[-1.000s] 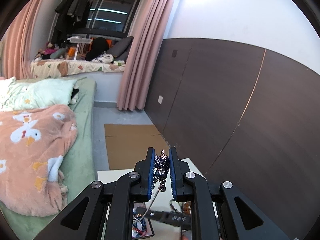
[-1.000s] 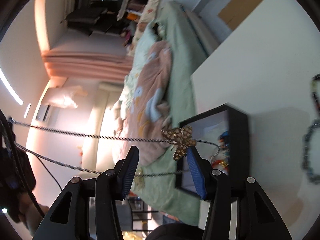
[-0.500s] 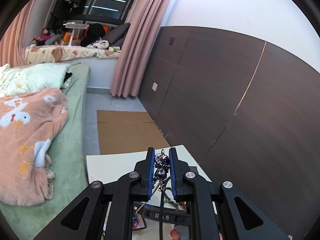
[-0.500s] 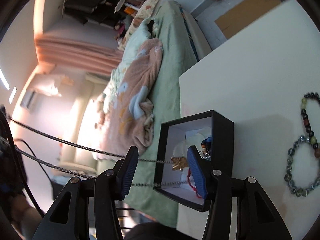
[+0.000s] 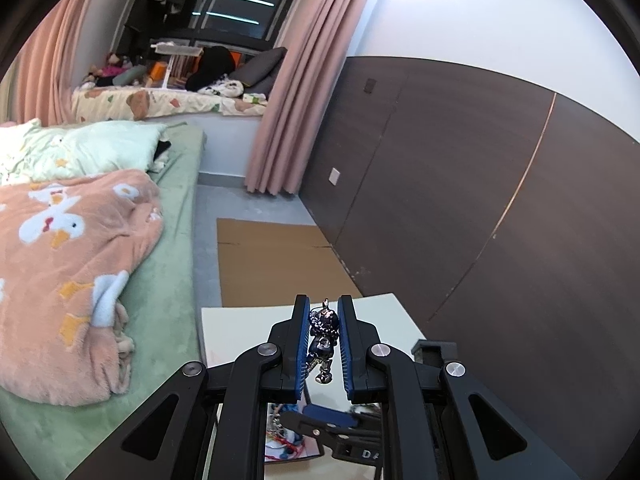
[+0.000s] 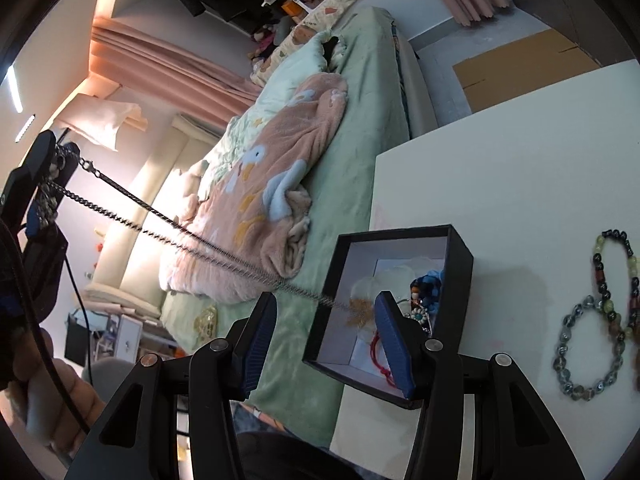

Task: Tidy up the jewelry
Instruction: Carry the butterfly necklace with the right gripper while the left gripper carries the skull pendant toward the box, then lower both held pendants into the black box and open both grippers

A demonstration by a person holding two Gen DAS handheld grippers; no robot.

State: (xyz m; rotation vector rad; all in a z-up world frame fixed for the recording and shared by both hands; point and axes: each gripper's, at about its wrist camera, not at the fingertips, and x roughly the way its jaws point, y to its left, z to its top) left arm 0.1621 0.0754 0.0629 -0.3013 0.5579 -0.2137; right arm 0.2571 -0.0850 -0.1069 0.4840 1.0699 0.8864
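Observation:
My left gripper (image 5: 324, 314) is shut on the clasp end of a dark metal chain necklace (image 5: 323, 334), held high above the white table (image 5: 248, 328). In the right wrist view the chain (image 6: 192, 236) runs taut from the left gripper (image 6: 48, 176) down to a gold butterfly pendant (image 6: 360, 308), which hangs at the mouth of the open black jewelry box (image 6: 456, 264). My right gripper (image 6: 326, 318) is open and empty, its fingers on either side of the pendant. The box holds several pieces, among them a red cord (image 6: 380, 356) and blue beads (image 6: 430, 280).
Beaded bracelets (image 6: 588, 352) and a dark bead string (image 6: 612, 264) lie on the white table (image 6: 500, 184) right of the box. A bed with a peach blanket (image 6: 272, 192) borders the table's left edge. A dark panelled wall (image 5: 480, 200) stands on the right.
The pendant has come down from above the box's edge into the box mouth. The right gripper stayed open. The left gripper stayed shut on the chain and tilted slightly.

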